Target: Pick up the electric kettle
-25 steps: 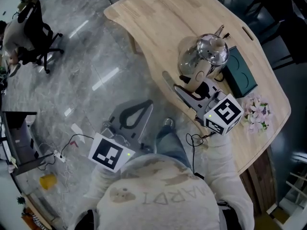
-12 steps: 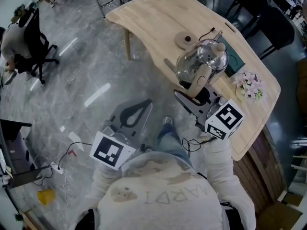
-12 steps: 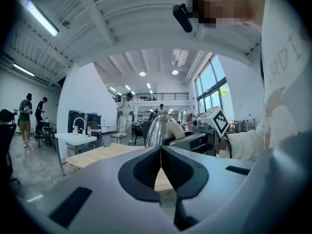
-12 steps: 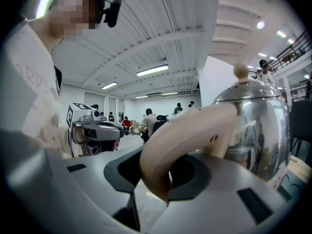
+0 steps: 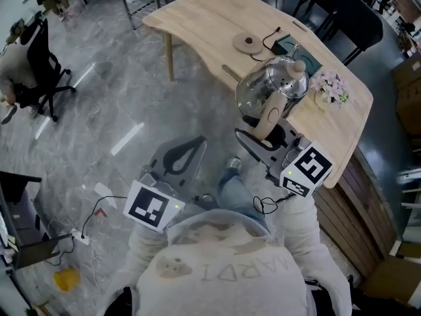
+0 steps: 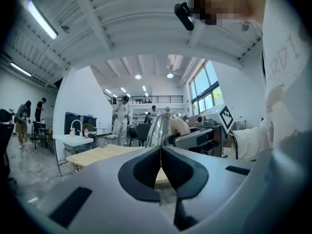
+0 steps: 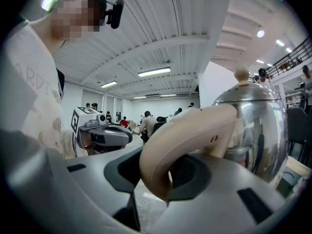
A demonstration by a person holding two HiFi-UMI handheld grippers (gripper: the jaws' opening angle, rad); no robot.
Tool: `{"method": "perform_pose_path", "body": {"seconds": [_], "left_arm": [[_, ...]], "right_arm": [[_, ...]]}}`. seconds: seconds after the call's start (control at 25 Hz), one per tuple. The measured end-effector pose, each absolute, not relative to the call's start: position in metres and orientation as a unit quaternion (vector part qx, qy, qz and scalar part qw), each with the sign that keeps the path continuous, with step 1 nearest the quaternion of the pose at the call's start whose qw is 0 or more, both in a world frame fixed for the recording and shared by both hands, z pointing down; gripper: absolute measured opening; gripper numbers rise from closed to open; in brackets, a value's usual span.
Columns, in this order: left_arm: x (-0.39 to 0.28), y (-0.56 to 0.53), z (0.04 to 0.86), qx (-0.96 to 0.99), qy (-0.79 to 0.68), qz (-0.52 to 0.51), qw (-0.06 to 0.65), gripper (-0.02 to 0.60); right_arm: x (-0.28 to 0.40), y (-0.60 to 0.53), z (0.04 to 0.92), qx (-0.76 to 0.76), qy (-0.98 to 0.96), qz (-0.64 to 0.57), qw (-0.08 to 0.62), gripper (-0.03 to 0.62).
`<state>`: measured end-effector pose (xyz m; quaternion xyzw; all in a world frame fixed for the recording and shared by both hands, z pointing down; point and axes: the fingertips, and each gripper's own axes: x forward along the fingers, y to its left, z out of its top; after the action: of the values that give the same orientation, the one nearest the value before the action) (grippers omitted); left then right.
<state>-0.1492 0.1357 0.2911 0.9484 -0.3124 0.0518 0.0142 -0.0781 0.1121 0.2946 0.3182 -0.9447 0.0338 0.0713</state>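
Note:
The electric kettle (image 5: 273, 87), shiny steel with a beige knob and beige handle (image 5: 266, 120), hangs in the air over the table's near edge. My right gripper (image 5: 263, 135) is shut on that handle; in the right gripper view the handle (image 7: 190, 130) fills the gap between the dark pads and the kettle body (image 7: 256, 126) rises at the right. My left gripper (image 5: 181, 158) is held over the floor, to the left of the kettle, jaws shut with nothing between them (image 6: 160, 165). In the left gripper view the kettle (image 6: 158, 129) shows ahead.
On the light wooden table (image 5: 197, 22) lie the kettle's round base (image 5: 248, 43) with its cord, a dark green box (image 5: 299, 48) and a small bunch of flowers (image 5: 329, 87). Dark chairs (image 5: 358, 15) stand behind the table. An office chair (image 5: 39, 64) stands far left on the grey floor.
The kettle has come off its round base, which now lies bare on the table, and has travelled toward the table's near edge in the right gripper. Both grippers moved along with the person.

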Motion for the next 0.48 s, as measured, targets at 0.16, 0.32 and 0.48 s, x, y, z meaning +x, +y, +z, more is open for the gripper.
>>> {"method": "perform_pose_path", "body": {"seconds": [0.16, 0.32, 0.48], "left_arm": [[-0.147, 0.152, 0.287, 0.954, -0.295, 0.044, 0.009, 0.014], [-0.142, 0.162, 0.283, 0.957, -0.287, 0.037, 0.003, 0.014], [-0.134, 0.172, 0.279, 0.960, -0.279, 0.033, -0.002, 0.014]], "right_arm": [[-0.085, 0.139, 0.289, 0.325, -0.943, 0.035, 0.064, 0.126], [-0.084, 0.159, 0.286, 0.328, -0.942, 0.035, 0.057, 0.126], [-0.081, 0.174, 0.275, 0.330, -0.942, 0.029, 0.054, 0.126]]}}
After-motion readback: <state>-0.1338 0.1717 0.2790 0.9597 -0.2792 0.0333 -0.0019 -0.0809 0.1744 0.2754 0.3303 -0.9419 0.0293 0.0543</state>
